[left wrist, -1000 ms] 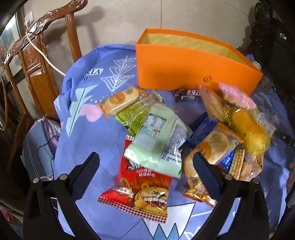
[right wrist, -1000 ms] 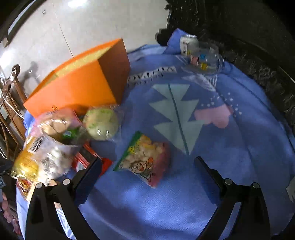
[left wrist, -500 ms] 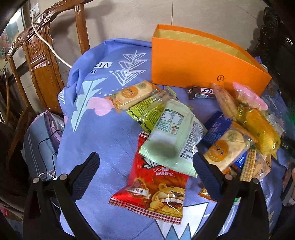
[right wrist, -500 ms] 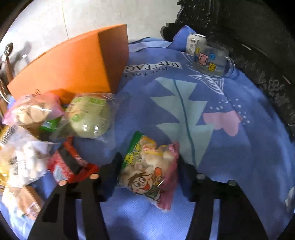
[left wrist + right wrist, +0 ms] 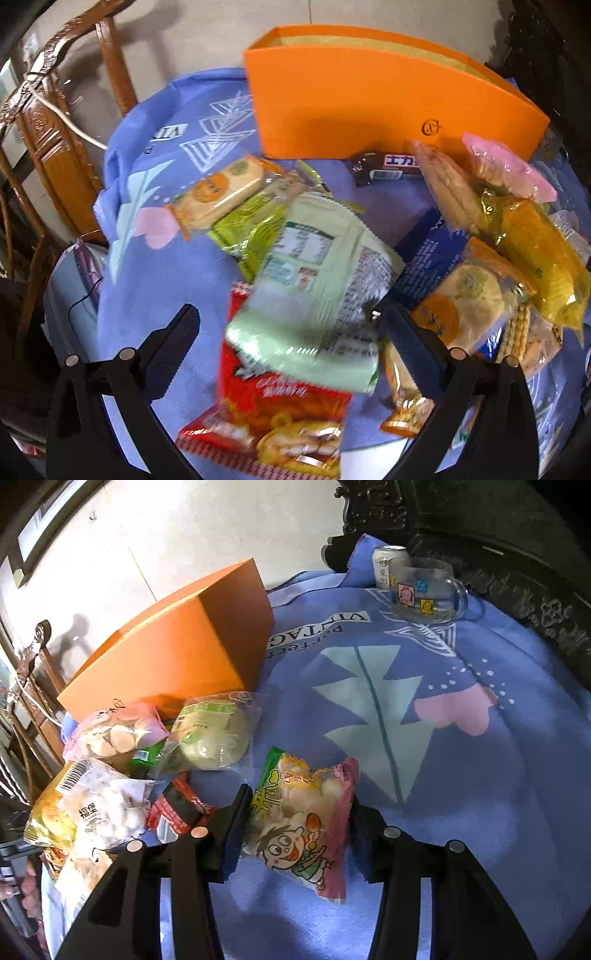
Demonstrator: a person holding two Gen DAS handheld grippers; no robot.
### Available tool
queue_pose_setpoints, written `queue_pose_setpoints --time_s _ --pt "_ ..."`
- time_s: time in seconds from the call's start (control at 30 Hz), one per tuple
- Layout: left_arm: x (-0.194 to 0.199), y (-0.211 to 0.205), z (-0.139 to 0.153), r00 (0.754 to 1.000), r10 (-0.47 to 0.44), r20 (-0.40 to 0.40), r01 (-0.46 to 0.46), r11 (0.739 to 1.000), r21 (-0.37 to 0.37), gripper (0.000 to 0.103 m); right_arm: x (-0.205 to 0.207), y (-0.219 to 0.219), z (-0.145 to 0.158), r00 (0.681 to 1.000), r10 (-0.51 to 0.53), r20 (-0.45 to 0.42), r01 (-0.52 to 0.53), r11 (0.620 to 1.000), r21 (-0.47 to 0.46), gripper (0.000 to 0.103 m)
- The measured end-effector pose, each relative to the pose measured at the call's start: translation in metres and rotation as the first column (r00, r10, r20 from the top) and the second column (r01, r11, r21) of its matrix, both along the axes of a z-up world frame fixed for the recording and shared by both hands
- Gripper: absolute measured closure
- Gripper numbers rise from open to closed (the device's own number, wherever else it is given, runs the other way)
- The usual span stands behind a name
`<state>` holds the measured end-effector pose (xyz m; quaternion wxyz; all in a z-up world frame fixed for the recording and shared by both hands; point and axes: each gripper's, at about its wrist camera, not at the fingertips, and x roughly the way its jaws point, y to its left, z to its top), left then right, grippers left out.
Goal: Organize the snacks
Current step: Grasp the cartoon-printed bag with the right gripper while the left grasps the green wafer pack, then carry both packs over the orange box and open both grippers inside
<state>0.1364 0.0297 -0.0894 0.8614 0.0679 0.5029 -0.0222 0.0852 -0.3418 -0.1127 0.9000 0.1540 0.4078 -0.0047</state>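
**Right claw closing on the cartoon snack bag**

While the right claw (image 5: pixel 297 825) narrows, its jaws are closing around the pink-edged cartoon snack bag (image 5: pixel 303 823), both pads against the bag's sides; the bag lies on the blue cloth (image 5: pixel 480 775) covering the worktop. The left claw (image 5: pixel 291 334) stands wide apart, gripping nothing, above a pale green packet (image 5: pixel 317 291) that overlaps a red snack bag (image 5: pixel 280 417); motion blur makes the print on both unreadable. Behind the heap stands the orange box (image 5: pixel 369 107), its inside mostly hidden. A glass mug (image 5: pixel 428 590) partly covers a can (image 5: pixel 389 563). At the left edge of the right view, fingers (image 5: pixel 26 893) are cut off.
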Motion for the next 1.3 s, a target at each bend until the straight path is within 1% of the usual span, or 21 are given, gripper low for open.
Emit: queue_pose_setpoints --time_s 0.1,0.17,0.2,0.23,0.27,0.33,0.37,0.4,0.43,0.47,0.53,0.6,0.73,0.9,1.0,1.13,1.3 --pt "0.011 0.001 -0.008 0.999 0.021 -0.025 -0.021 1.000 -0.015 0.004 -0.001 0.000 -0.001 1.000 0.007 -0.001 -0.007 1.000 0.016 0.054" --pt "0.018 0.003 -0.013 0.999 0.025 -0.045 -0.027 0.998 -0.049 0.004 0.000 0.001 -0.002 1.000 0.016 -0.002 -0.016 1.000 0.022 0.053" --pt "0.023 0.003 -0.017 0.998 0.025 -0.054 -0.027 0.998 -0.052 0.004 0.000 0.001 -0.003 1.000 0.019 -0.004 -0.019 1.000 0.023 0.053" --pt "0.024 0.004 -0.019 0.998 0.025 -0.056 -0.028 0.998 -0.064 0.007 0.001 0.003 -0.004 1.000 0.023 -0.007 -0.023 1.000 0.021 0.053" --pt "0.025 0.006 -0.020 0.998 0.028 -0.058 -0.032 0.996 -0.080 0.014 0.002 0.002 -0.005 1.000 0.023 -0.007 -0.023 1.000 0.021 0.053" --pt "0.026 0.006 -0.020 0.998 0.037 -0.059 -0.041 0.997 -0.063 0.049 0.003 0.002 -0.006 1.000 0.025 -0.007 -0.025 0.999 0.022 0.053" --pt "0.025 0.007 -0.018 0.998 0.044 -0.048 -0.047 0.998 -0.052 0.061 0.003 0.002 -0.005 1.000 0.025 -0.004 -0.025 0.999 0.025 0.053" --pt "0.024 0.008 -0.015 0.998 0.044 -0.040 -0.046 0.997 -0.057 0.068 0.002 0.002 -0.005 1.000 0.027 -0.001 -0.027 0.999 0.027 0.053" --pt "0.022 0.011 -0.012 0.999 0.035 -0.039 -0.038 0.996 -0.086 0.075 0.002 0.002 -0.004 1.000 0.028 0.002 -0.028 0.999 0.027 0.053" --pt "0.019 0.013 -0.009 0.999 0.034 -0.040 -0.038 0.994 -0.098 0.079 0.001 0.003 -0.003 0.999 0.032 0.008 -0.032 0.999 0.028 0.053" --pt "0.015 0.019 -0.003 0.998 0.046 -0.031 -0.049 0.993 -0.106 0.083 0.000 0.005 -0.001 0.999 0.039 0.017 -0.040 0.999 0.026 0.053" --pt "0.009 0.023 0.003 0.999 0.047 -0.018 -0.049 0.991 -0.125 0.087 -0.002 0.009 0.003 0.998 0.051 0.028 -0.052 0.998 0.024 0.053" --pt "-0.006 0.032 0.021 0.999 0.043 0.011 -0.040 0.986 -0.160 0.088 -0.005 0.018 0.010 0.996 0.080 0.047 -0.082 0.996 0.028 0.053" --pt "-0.024 0.034 0.042 0.998 0.034 0.055 -0.025 0.985 -0.169 0.088 -0.012 0.029 0.022 0.991 0.111 0.072 -0.114 0.993 0.039 0.053" --pt "-0.030 0.032 0.053 0.997 0.022 0.078 -0.009 0.986 -0.168 0.088 -0.016 0.034 0.032 0.988 0.123 0.089 -0.127 0.991 0.030 0.053" --pt "-0.035 0.021 0.071 0.994 -0.011 0.105 0.028 0.986 -0.166 0.088 -0.020 0.041 0.054 0.982 0.144 0.123 -0.148 0.989 0.028 0.053" --pt "-0.026 0.005 0.095 0.990 -0.037 0.138 0.059 0.985 -0.165 0.088 -0.015 0.054 0.094 0.966 0.181 0.187 -0.185 0.983 0.003 0.053"
